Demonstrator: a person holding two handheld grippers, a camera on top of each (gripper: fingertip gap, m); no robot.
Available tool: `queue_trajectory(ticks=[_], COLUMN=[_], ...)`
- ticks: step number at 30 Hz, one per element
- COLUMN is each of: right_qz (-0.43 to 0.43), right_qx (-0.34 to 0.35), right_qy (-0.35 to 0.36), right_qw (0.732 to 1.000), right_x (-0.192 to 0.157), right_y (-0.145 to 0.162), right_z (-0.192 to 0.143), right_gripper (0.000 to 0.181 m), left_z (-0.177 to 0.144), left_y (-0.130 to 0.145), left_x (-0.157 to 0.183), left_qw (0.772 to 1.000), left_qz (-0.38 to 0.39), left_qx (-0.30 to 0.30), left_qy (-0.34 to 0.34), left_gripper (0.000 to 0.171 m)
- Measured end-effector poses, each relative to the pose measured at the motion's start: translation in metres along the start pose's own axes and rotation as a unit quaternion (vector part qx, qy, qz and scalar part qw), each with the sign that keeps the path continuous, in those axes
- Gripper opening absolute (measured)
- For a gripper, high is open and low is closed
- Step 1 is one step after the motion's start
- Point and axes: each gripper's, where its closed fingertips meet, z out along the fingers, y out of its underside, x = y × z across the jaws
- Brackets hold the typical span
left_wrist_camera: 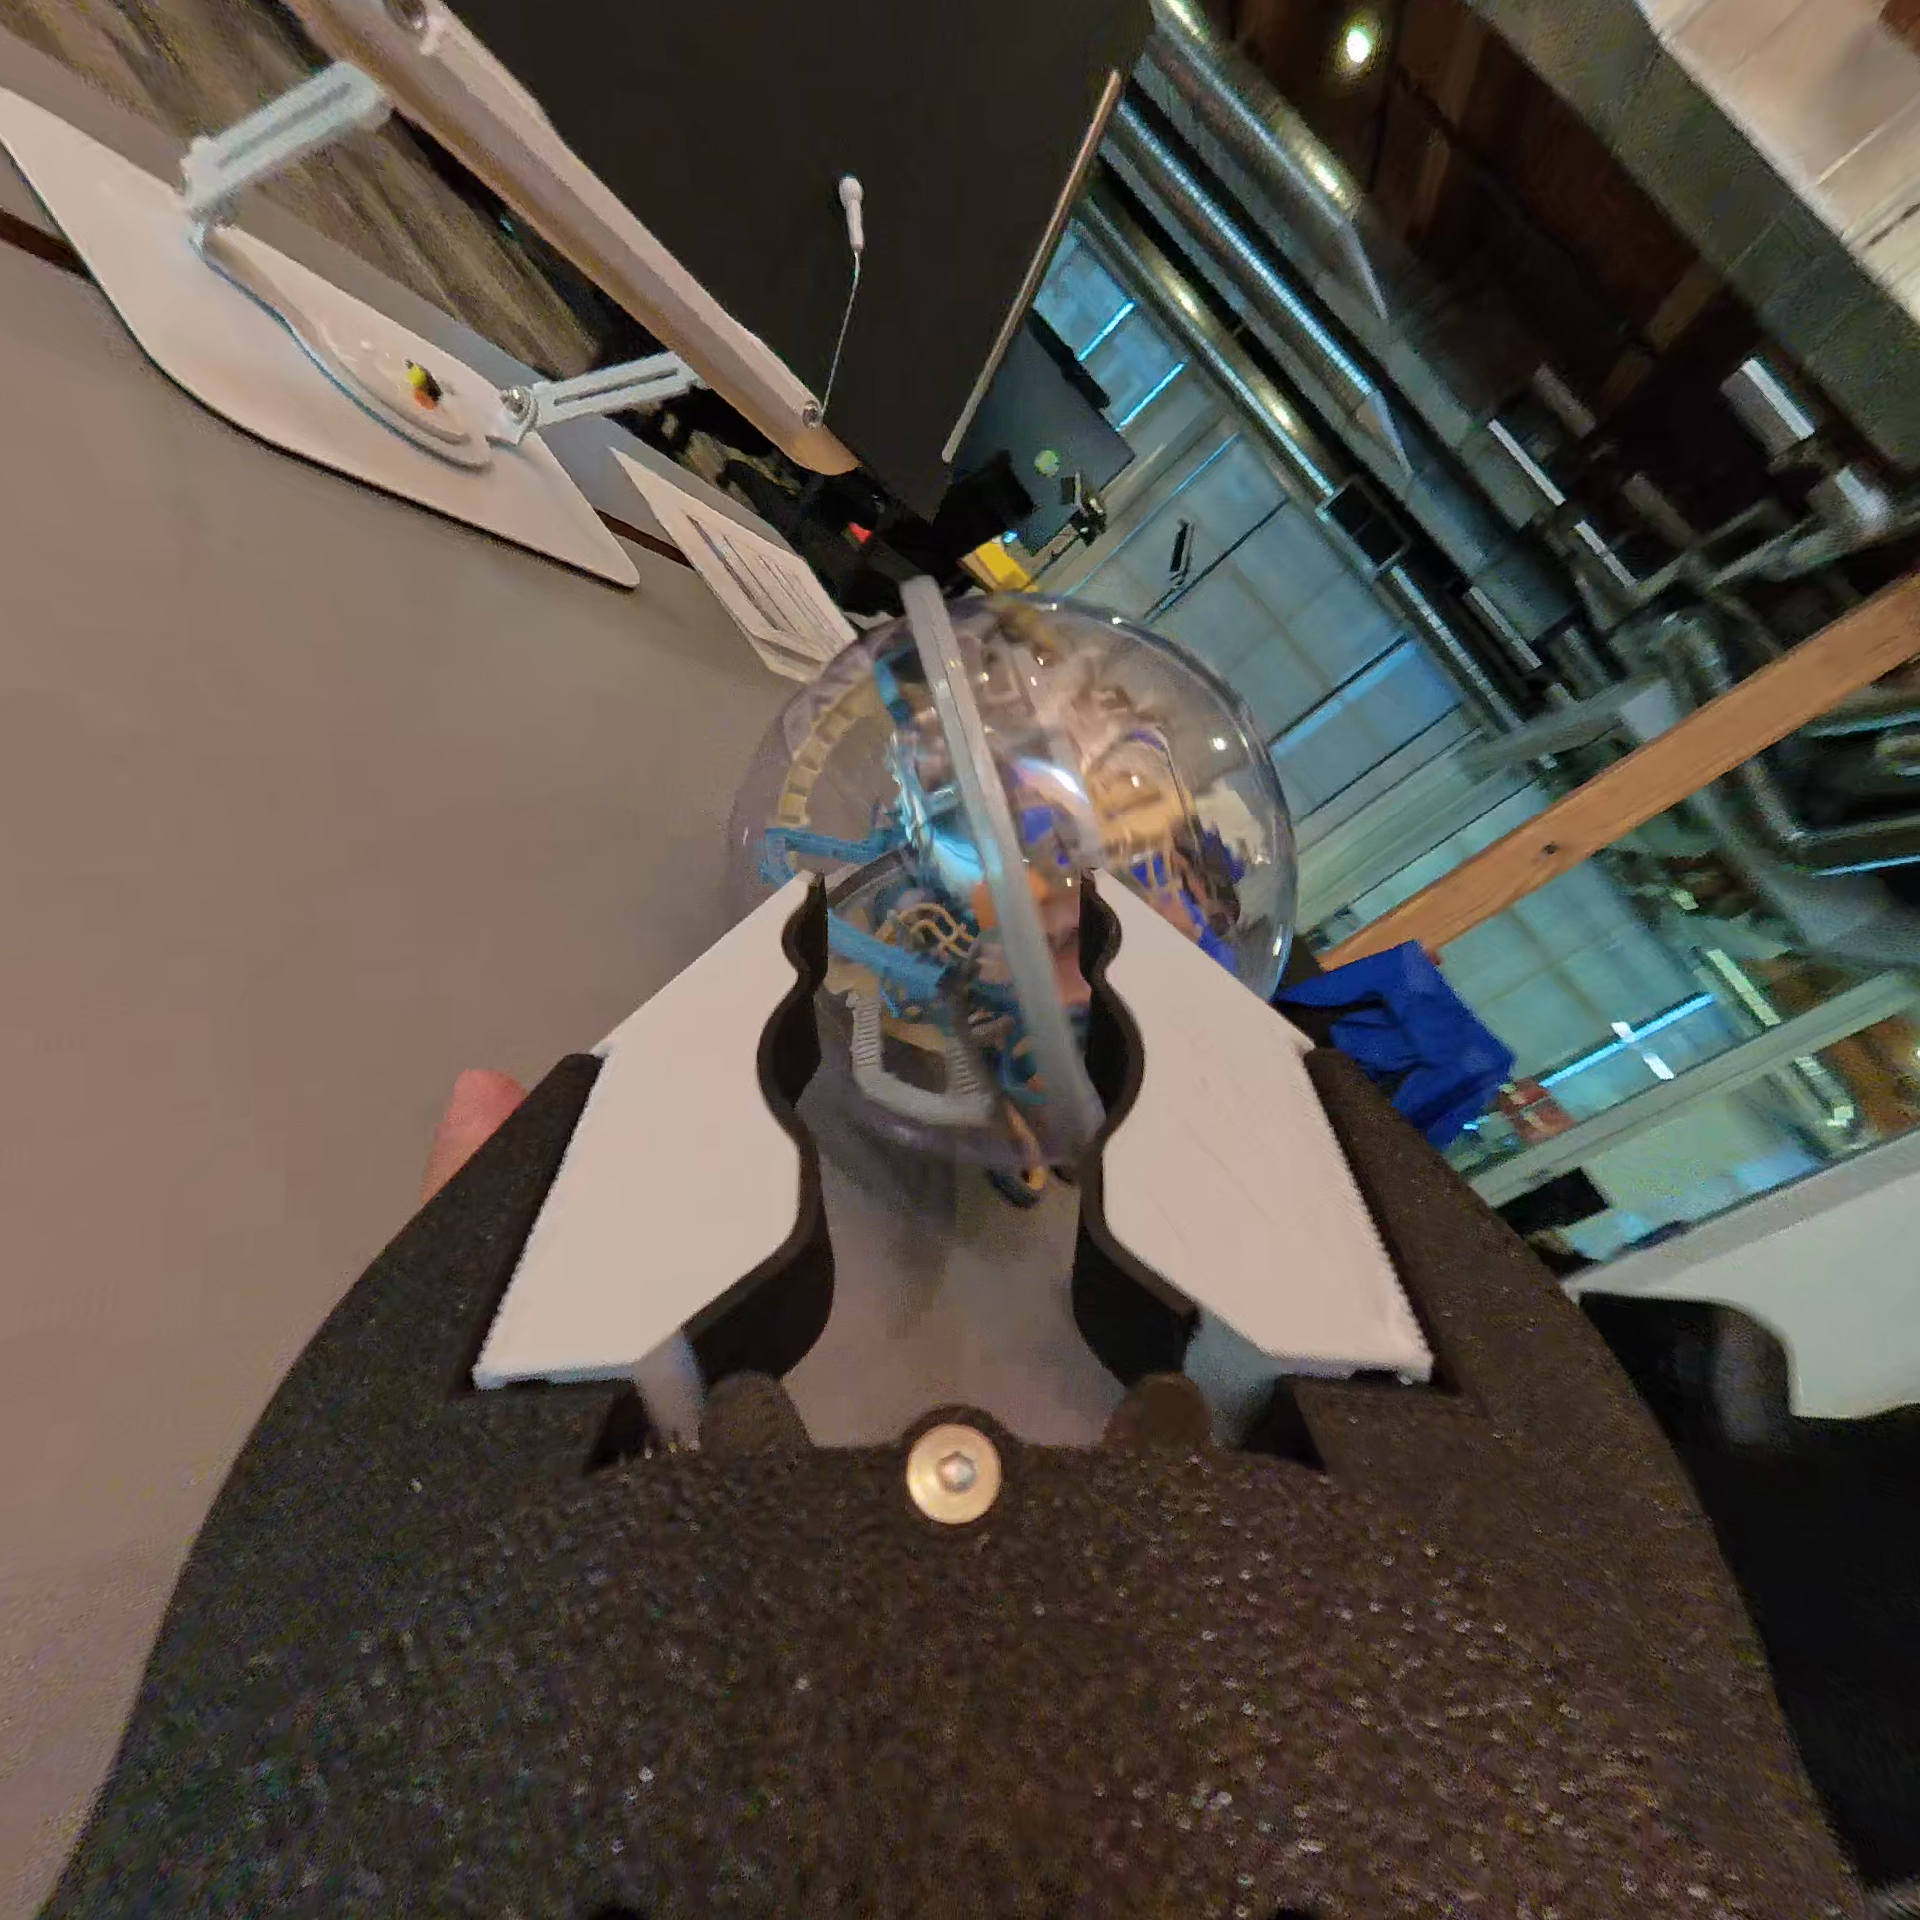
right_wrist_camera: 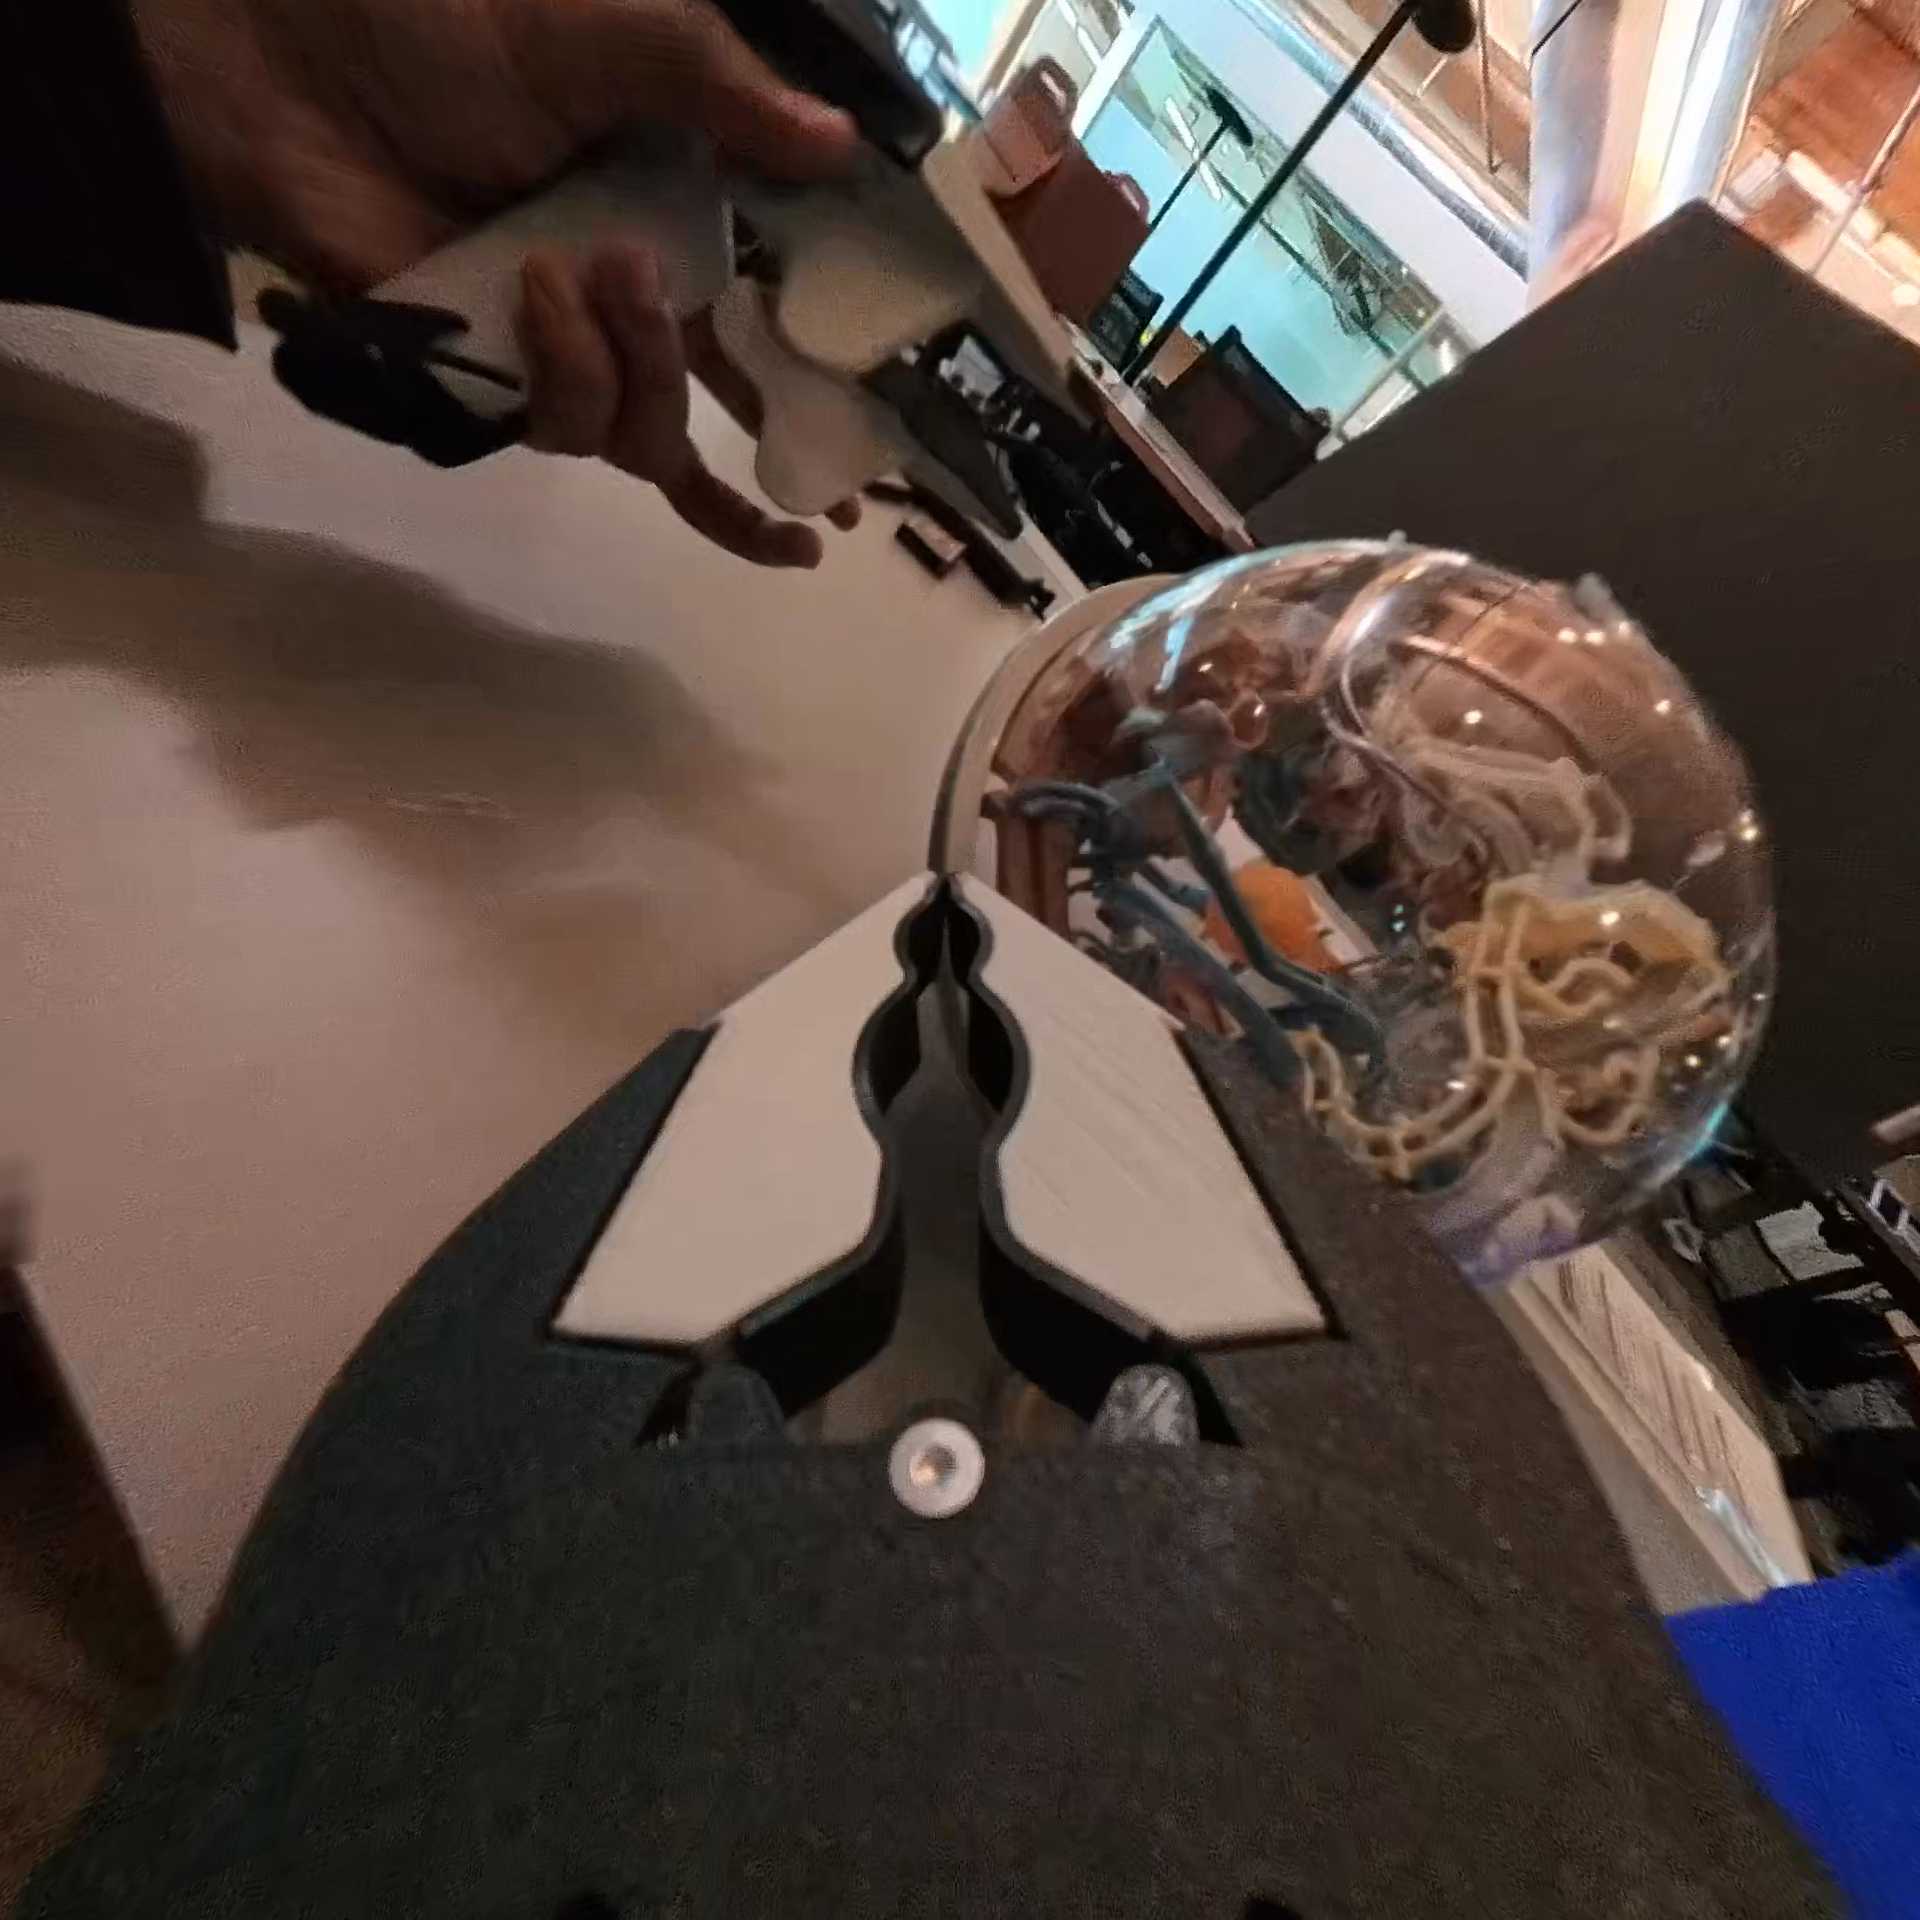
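Observation:
A clear plastic sphere with a coloured maze of tracks inside is held above the grey table. A flat grey rim runs round its middle. My left gripper is open, and the lower part of the sphere and its rim lie in the gap between the fingers. I cannot tell if they touch. In the right wrist view the sphere sits to the right of my right gripper, which is shut on the thin rim. A hand holds the other gripper's white handle at the upper left.
A white board with a pale-blue bracketed mechanism lies on the far table. A printed sheet lies beyond the sphere. A black panel stands behind, also in the right wrist view. A blue thing is at the right. The gap from one gripper's tips to the other's is roughly 15 cm. The black panel lies some 40 cm from my left tips, 45 cm from my right tips.

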Motion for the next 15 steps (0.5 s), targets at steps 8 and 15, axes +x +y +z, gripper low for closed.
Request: queue_trajectory(ticks=[8, 15], right_qz=[0.122, 0.424], right_qx=[0.077, 0.157], right_qy=[0.034, 0.035], right_qw=[0.989, 0.891], right_x=[-0.005, 0.067], right_y=[-0.022, -0.007], right_z=[-0.058, -0.088], right_gripper=[0.0, 0.066], left_z=[-0.003, 0.003], left_y=[0.015, 0.047], left_x=[0.018, 0.054], left_qw=[0.997, 0.982], left_qz=[0.001, 0.119], left_qx=[-0.051, -0.11], left_qy=[0.062, 0.099], left_gripper=[0.046, 0.046])
